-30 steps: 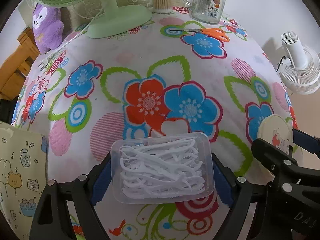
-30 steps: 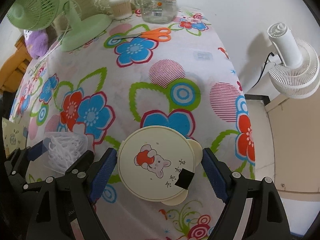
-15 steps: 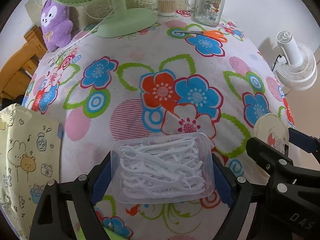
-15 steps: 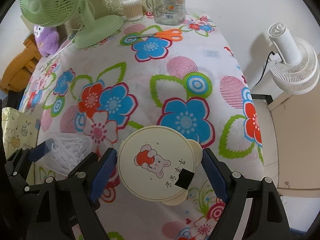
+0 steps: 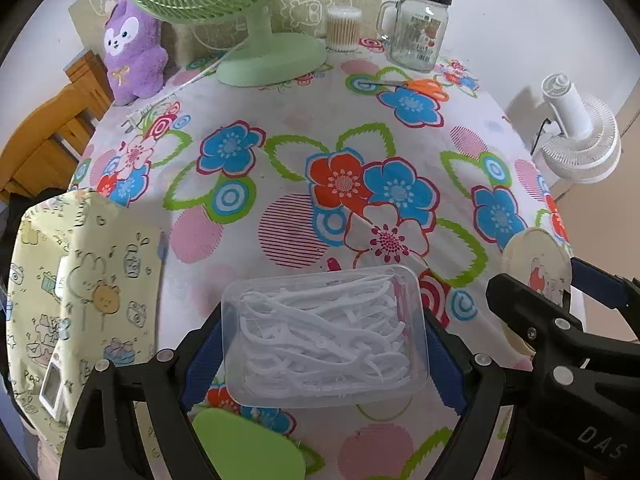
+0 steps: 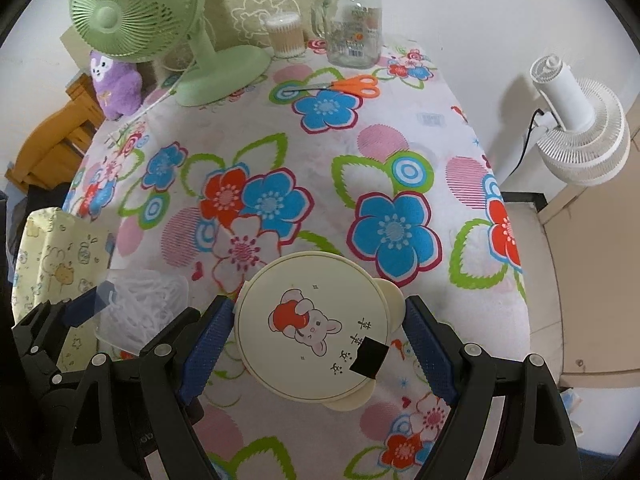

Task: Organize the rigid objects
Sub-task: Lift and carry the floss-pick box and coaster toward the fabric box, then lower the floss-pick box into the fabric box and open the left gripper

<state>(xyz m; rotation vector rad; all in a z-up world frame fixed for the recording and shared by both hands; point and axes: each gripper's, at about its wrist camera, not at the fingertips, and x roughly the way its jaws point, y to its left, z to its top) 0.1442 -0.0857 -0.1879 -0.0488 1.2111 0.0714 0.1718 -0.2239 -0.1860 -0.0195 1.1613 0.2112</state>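
Note:
A clear plastic box of white floss picks [image 5: 320,320] hangs above the flowered tablecloth [image 5: 280,152], and my left gripper [image 5: 324,344] is shut on its two short ends. A round cream container with a bunny picture on its lid [image 6: 312,320] is held off the table too, with my right gripper [image 6: 318,324] shut on its sides. The two grippers are side by side. The floss box [image 6: 140,304] shows at the lower left of the right wrist view, and the round container [image 5: 536,264] at the right edge of the left wrist view.
At the table's far end stand a green fan [image 5: 264,56], a cotton swab jar [image 5: 343,28] and a glass mug jar with a green lid [image 5: 420,36]; orange scissors [image 5: 424,86] lie nearby. A purple plush [image 5: 132,52], a yellow printed bag [image 5: 80,280] and a white fan [image 5: 576,136] flank the table.
Both grippers have risen and drawn back from the table, each carrying its item. More of the cloth and the yellow bag have come into view.

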